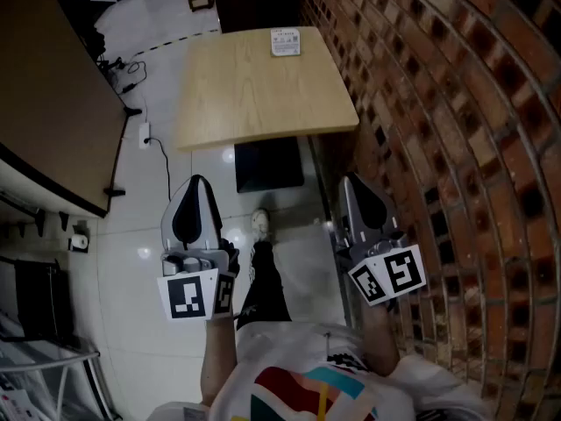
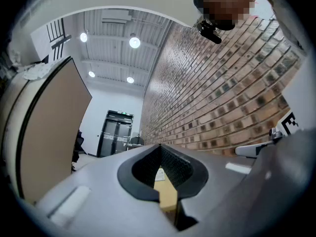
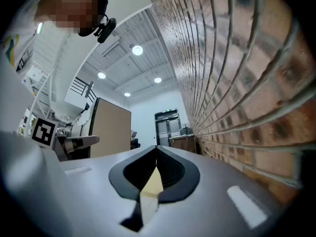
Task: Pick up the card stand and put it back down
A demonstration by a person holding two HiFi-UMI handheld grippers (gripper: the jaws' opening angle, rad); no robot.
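The card stand [image 1: 285, 41] stands at the far edge of the table [image 1: 263, 103], close to the brick wall [image 1: 438, 147], with nothing touching it. We see both grippers held low over the floor [image 1: 145, 235], well short of the table's near edge. The left gripper [image 1: 195, 184] has its jaws pressed together on nothing. The right gripper [image 1: 351, 182], just beside the wall, is likewise pressed together and empty. We see the tips of each pair meeting in its own view.
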